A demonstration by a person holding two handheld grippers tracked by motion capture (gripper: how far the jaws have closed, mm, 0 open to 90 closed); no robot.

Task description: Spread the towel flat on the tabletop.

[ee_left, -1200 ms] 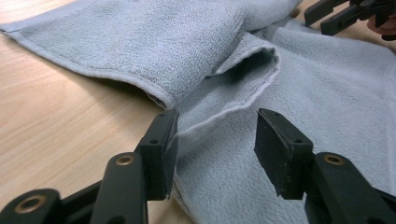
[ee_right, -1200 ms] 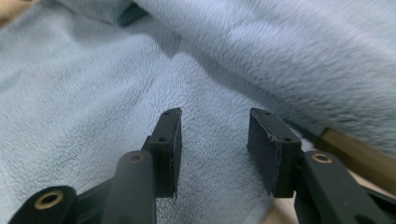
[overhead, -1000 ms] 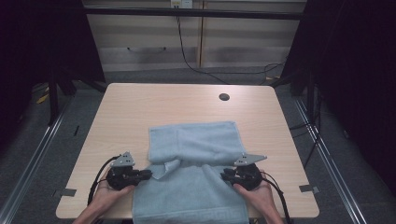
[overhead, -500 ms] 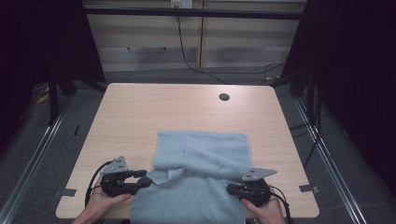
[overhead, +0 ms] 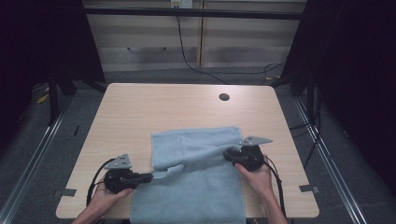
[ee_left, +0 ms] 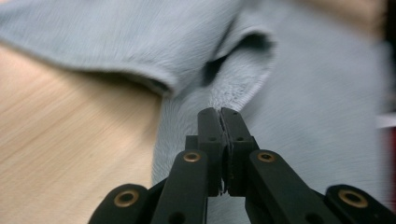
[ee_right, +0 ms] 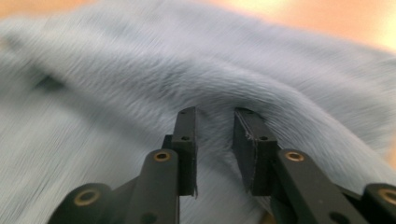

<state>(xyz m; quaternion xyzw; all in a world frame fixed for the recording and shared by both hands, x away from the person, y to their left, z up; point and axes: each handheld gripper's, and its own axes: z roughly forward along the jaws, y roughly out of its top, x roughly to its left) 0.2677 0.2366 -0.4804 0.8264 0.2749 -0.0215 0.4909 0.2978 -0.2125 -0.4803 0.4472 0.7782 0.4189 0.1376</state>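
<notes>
A light blue towel (overhead: 196, 186) lies on the near half of the wooden table (overhead: 163, 107), its far part folded back over itself and its near end hanging over the front edge. My left gripper (overhead: 150, 176) is at the towel's left side, shut on a corner flap; in the left gripper view the jaws (ee_left: 221, 113) are pressed together with the towel (ee_left: 303, 93) at their tips. My right gripper (overhead: 227, 154) is at the right end of the fold. Its jaws (ee_right: 215, 114) stand apart, facing a ridge of towel (ee_right: 140, 60).
A small dark round hole (overhead: 224, 97) sits in the table's far right part. Bare wood stretches beyond the towel and to its left. Dark floor, metal rails and cables surround the table.
My right gripper has moved away from the front edge to the right end of the fold. The left gripper has stayed near the front left, holding its corner. The fold has shifted slightly.
</notes>
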